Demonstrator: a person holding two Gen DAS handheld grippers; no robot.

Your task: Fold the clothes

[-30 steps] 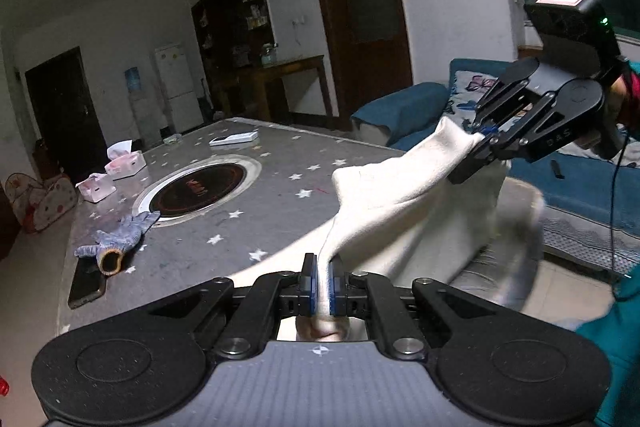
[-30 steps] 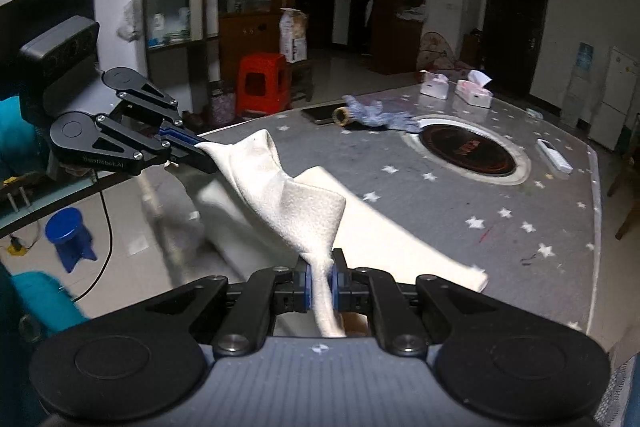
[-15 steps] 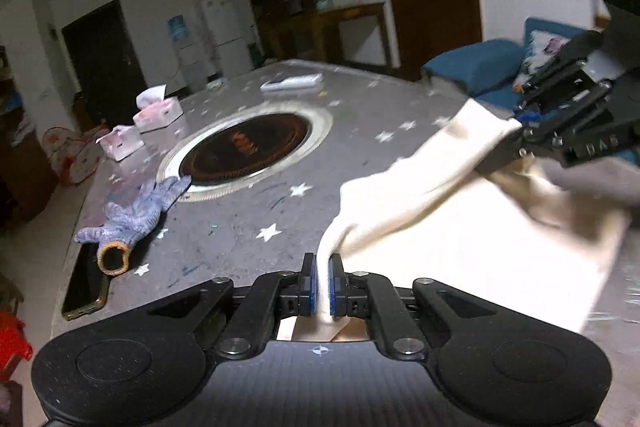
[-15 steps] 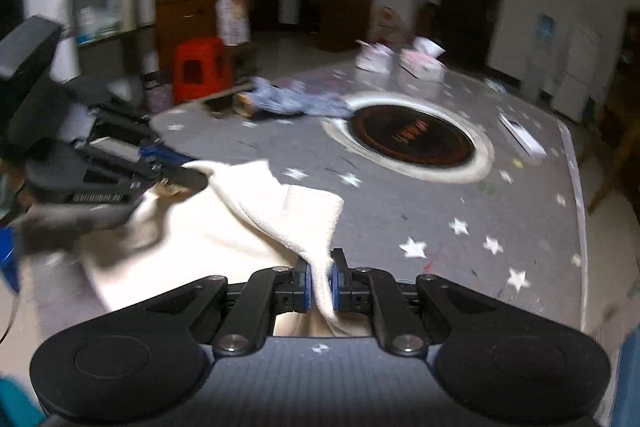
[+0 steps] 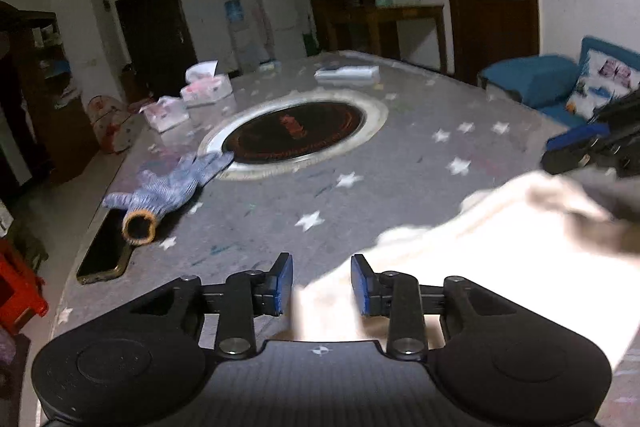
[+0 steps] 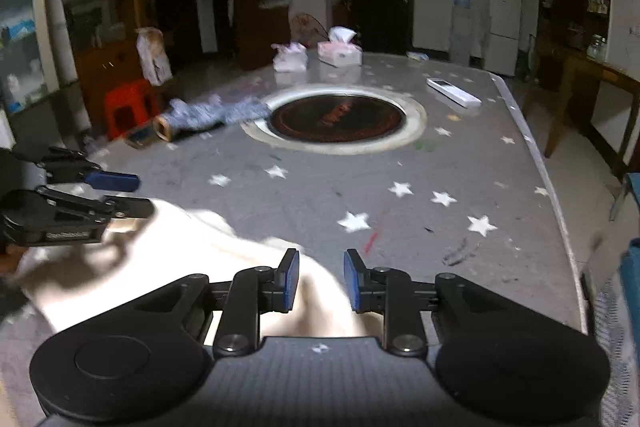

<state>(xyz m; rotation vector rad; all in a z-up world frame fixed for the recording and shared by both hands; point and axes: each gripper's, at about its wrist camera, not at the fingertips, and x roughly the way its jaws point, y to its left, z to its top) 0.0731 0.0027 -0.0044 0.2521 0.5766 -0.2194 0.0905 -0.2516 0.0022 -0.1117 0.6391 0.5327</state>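
Note:
A cream-white garment (image 5: 460, 267) lies on the near part of the grey star-patterned table (image 5: 400, 171); it also shows in the right wrist view (image 6: 168, 259). My left gripper (image 5: 321, 285) is open, and the cloth's edge lies loose between its blue pads. My right gripper (image 6: 321, 281) is open too, with a cloth corner lying between its pads. Each gripper shows in the other's view, the right gripper (image 5: 592, 151) at the far right and the left gripper (image 6: 100, 195) at the left, both just over the garment's far edge.
A round black hotplate (image 5: 296, 131) is set in the table's middle. A blue knit glove (image 5: 168, 187) and a phone (image 5: 106, 251) lie at the left, tissue packs (image 5: 204, 91) and a white remote (image 6: 452, 93) farther back. A red stool (image 6: 128, 107) and a blue sofa (image 5: 532, 79) flank the table.
Both grippers lowered the hanging garment onto the table and opened, letting go of it. The cloth now lies flat instead of hanging stretched between them.

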